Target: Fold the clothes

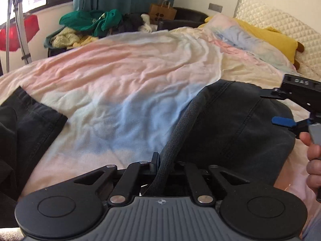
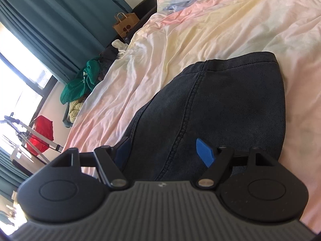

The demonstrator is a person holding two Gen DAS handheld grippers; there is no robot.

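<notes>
1. Currently the left gripper [image 1: 155, 163] is clenched on the ribbed edge of the dark charcoal denim garment [image 1: 236, 124], which lies on the pastel tie-dye bedspread [image 1: 120, 76] at about 4 o'clock in the left wrist view
2. Keep that pinch firm so the edge does not slip
3. The right gripper [image 2: 163, 150] hangs released over the denim [image 2: 220, 104]; its blue fingers [image 2: 204, 152] stand apart
4. Bring it down onto the hem at 12 o'clock [image 2: 236, 59], then close
5. Likely lift both ends level and avoid dragging the bedspread
</notes>
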